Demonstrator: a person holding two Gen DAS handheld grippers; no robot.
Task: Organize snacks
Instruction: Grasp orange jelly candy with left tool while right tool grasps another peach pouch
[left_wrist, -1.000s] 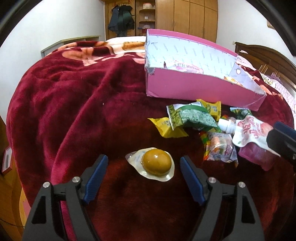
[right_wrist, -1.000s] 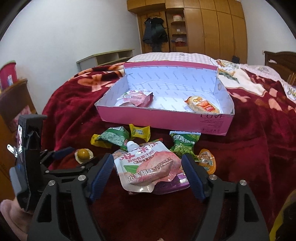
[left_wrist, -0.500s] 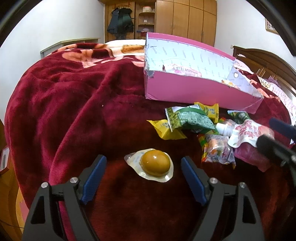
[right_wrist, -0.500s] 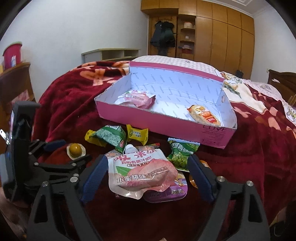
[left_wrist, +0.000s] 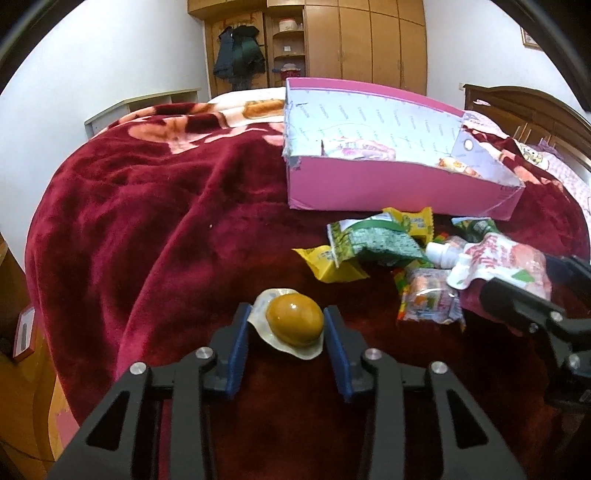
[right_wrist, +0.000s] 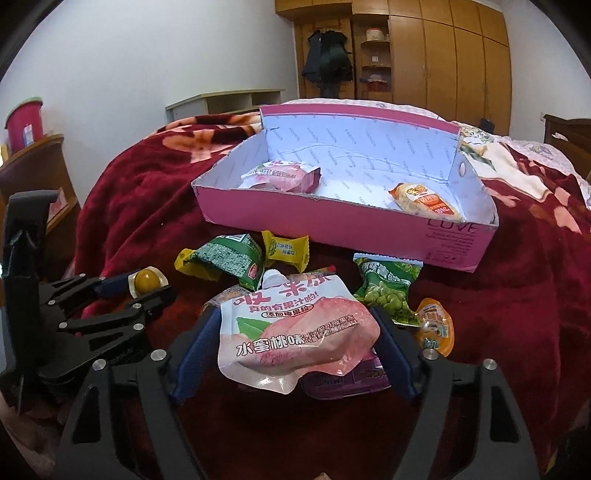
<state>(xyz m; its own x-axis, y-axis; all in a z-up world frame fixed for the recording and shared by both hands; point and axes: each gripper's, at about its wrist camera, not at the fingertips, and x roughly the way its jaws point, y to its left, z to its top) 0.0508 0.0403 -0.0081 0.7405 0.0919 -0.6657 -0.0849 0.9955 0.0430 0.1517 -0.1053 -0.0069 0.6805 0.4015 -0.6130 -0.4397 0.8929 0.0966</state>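
My left gripper (left_wrist: 286, 334) is shut on a small amber jelly cup (left_wrist: 294, 322) with a clear rim, low on the red blanket; both also show in the right wrist view (right_wrist: 147, 281). My right gripper (right_wrist: 291, 336) stands open around a peach juice pouch (right_wrist: 295, 328) that lies on a purple packet (right_wrist: 347, 380); its fingers are beside the pouch, apart from it. The pink box (right_wrist: 458, 243) sits behind the pile with two snacks inside, and it also shows in the left wrist view (left_wrist: 369, 188).
Loose snacks lie before the box: a green packet (right_wrist: 229, 258), a yellow candy (right_wrist: 286, 249), green peas (right_wrist: 388, 288), an orange jelly cup (right_wrist: 434, 325). A wooden cabinet (right_wrist: 33, 173) stands left of the bed. Wardrobes line the far wall.
My left gripper has closed its fingers onto the amber jelly cup. My right gripper has moved forward so its open fingers flank the peach pouch.
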